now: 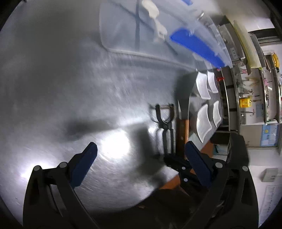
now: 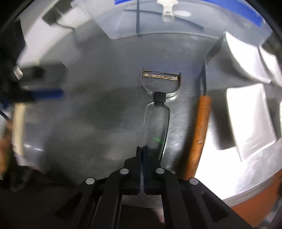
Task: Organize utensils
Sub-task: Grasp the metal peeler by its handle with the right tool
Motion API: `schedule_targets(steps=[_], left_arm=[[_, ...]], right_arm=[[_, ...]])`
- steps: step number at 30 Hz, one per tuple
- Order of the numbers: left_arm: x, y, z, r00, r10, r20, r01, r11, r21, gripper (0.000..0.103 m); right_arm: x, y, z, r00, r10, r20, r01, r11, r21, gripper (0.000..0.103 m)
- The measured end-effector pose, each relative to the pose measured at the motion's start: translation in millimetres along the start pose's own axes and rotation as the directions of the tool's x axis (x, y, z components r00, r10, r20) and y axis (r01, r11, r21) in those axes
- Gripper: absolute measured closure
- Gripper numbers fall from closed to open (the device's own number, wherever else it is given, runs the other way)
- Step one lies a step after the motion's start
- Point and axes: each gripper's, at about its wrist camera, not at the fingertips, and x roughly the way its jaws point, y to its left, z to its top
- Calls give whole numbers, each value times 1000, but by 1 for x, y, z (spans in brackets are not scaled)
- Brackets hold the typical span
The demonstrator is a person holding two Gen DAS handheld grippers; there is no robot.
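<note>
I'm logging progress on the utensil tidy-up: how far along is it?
Done: one white plastic utensil lies in the clear plastic bin. In hand: the right gripper is shut on the clear-handled peeler; the left gripper is open. Left: the wooden-handled knife lies on the steel table.

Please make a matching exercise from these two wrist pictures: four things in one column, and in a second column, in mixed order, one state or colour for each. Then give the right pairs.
Things:
1. peeler
2. knife
3. left gripper
4. right gripper

States or colours:
A. fingers wide apart, holding nothing
B. brown wooden handle
C. clear handle with a black collar
D. fingers pressed together at the near end of the peeler

Pairs: 1-C, 2-B, 3-A, 4-D
</note>
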Motion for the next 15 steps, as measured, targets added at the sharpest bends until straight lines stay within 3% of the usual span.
schedule_targets(steps=[3,6,8,11,13,15], left_arm=[[17,-8,-2,997,-53,-55,53,999,1,8],[31,-11,-5,992,-80,-99,79,997,-12,8],[38,-13,-6,989,-82,-120,82,997,-12,8],[45,-18,-9,988,-74,-134,76,997,6,11],[47,-20,-11,989,-72,-129,75,997,15,33],[53,-19,-12,984,-85,-157,87,996,5,64]], right_arm=[[-4,-6,1,990,139,-9,-138,989,52,100],[-5,-11,2,965,262,-20,-259,961,100,100],[-5,-12,3,947,319,-22,-315,942,116,100],[-5,-9,2,940,341,-27,-336,935,112,100],[-4,-8,3,941,337,-35,-332,937,105,100],[-2,-9,4,939,341,-39,-336,936,102,100]])
